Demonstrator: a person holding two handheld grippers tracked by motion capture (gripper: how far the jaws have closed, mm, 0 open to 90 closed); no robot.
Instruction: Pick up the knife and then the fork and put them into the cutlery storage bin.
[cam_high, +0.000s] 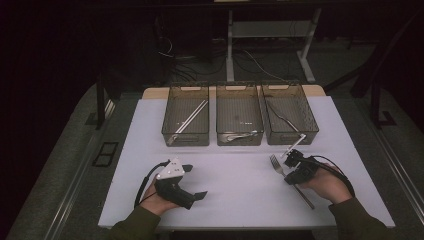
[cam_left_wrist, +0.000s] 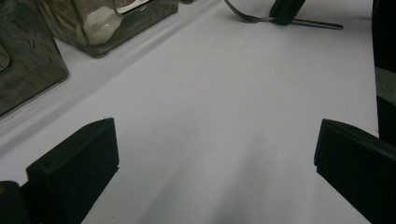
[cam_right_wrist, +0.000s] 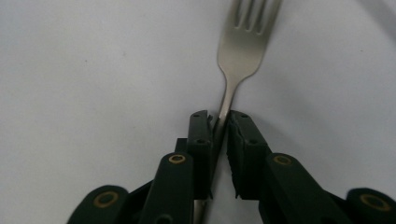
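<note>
Fork — handle clenched between right tool pads — tines beyond the tips.

From my seat the table is plain white, the fork on the right shiny silver, both grippers matte black with little brass rivets, and the three far bins smoky see-through grey-brown.

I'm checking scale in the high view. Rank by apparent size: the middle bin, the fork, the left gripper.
1. Middle bin, largest.
2. Left gripper and fork: unsure; the fork is long but thin, the gripper bulkier.
</note>
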